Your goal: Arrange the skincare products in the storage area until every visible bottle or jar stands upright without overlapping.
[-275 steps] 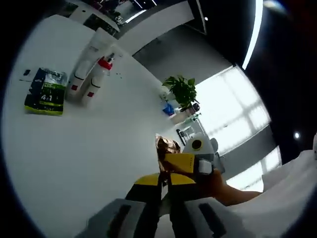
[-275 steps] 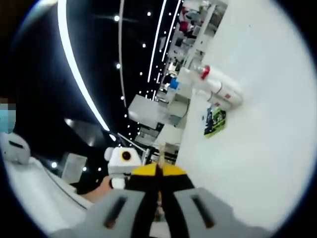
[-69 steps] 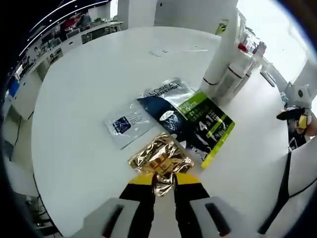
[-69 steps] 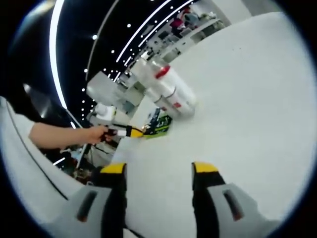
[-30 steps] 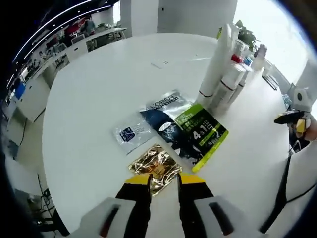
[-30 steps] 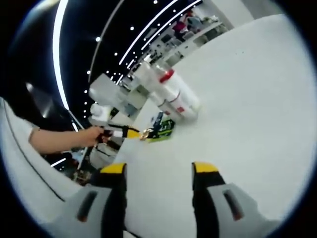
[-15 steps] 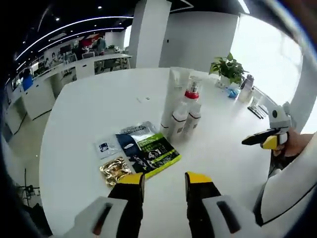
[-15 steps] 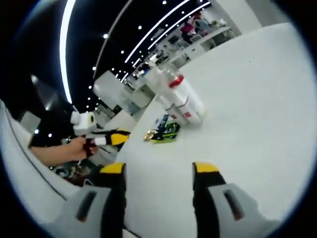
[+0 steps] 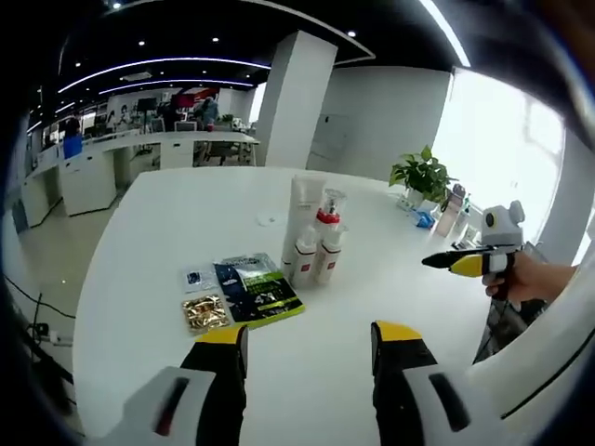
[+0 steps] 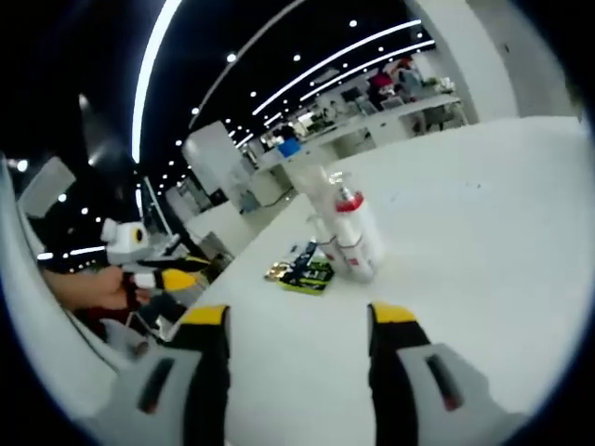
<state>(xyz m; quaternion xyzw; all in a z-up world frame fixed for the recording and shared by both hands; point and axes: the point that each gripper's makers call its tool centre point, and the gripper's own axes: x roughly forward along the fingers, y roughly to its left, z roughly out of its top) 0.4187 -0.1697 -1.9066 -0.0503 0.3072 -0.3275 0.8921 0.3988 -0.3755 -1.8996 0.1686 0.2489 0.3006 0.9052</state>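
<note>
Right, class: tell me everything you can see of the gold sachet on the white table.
The gold sachet is a small, flat, shiny foil packet with a crinkled, reflective face. It lies flat on the white table, nearest the left gripper. It sits just below a small clear sachet and beside the dark and green packet, close to or touching them.

Looks like a big open-plan office: long white desks (image 9: 177, 139) are seen far beyond the claw, a square column (image 9: 290, 102) stands behind the round white table (image 9: 158, 223), strip lights (image 10: 344, 51) overhead, potted plant (image 9: 423, 175) off right.
</note>
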